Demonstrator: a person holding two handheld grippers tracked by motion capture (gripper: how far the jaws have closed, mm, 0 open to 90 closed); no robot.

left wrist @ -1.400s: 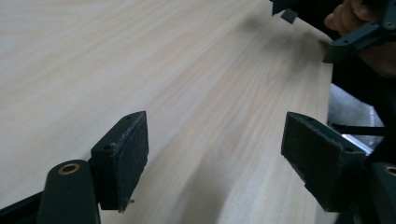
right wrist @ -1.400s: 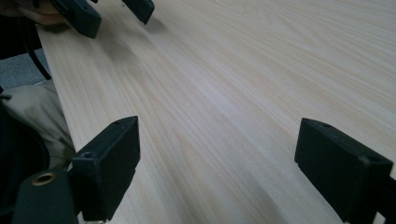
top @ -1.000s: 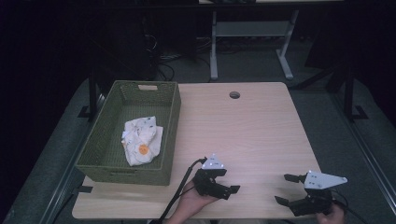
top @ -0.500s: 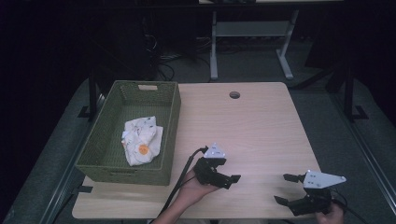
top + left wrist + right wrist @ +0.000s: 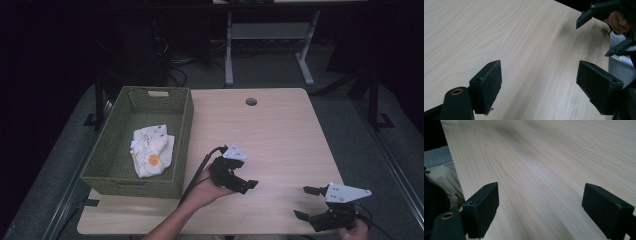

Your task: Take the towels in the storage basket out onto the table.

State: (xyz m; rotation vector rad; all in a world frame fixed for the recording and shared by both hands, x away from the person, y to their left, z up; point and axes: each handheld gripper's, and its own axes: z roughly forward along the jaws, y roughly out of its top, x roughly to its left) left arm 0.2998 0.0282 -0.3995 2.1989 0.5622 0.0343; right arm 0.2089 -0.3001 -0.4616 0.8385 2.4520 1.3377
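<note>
- Jaws of the left gripper [image 5: 537, 87] stand wide apart in its own view, and we find only bare wood between the two pads.
- Jaws of the right gripper [image 5: 541, 210] are likewise spread wide, with nothing but bare wood grain between them.
- We see the left gripper [image 5: 235, 175] from the high view held over the table [image 5: 280, 135] near its front middle, cradled in the person's left hand [image 5: 202, 192], its jaws pointing toward the right gripper.
- We see the right gripper [image 5: 325, 207] at the front right corner of the table, held by the right hand [image 5: 356, 231], its jaws pointing left toward the other gripper; the two are well apart.
- In the left gripper view the right gripper [image 5: 604, 22] shows at the upper right, beyond the table edge.
- We note a green woven basket [image 5: 182, 125] on the left side of the table, its long axis running from front to back.
- A crumpled white cloth [image 5: 152, 150] with an orange spot lies inside the basket, toward its front half; its longer side seems to run front to back, though the folds make that hard for us to judge.
- The cloth lies well to the left of both sets of jaws and touches neither.
- We record a small round hole [image 5: 251, 102] near the far edge of the table.
</note>
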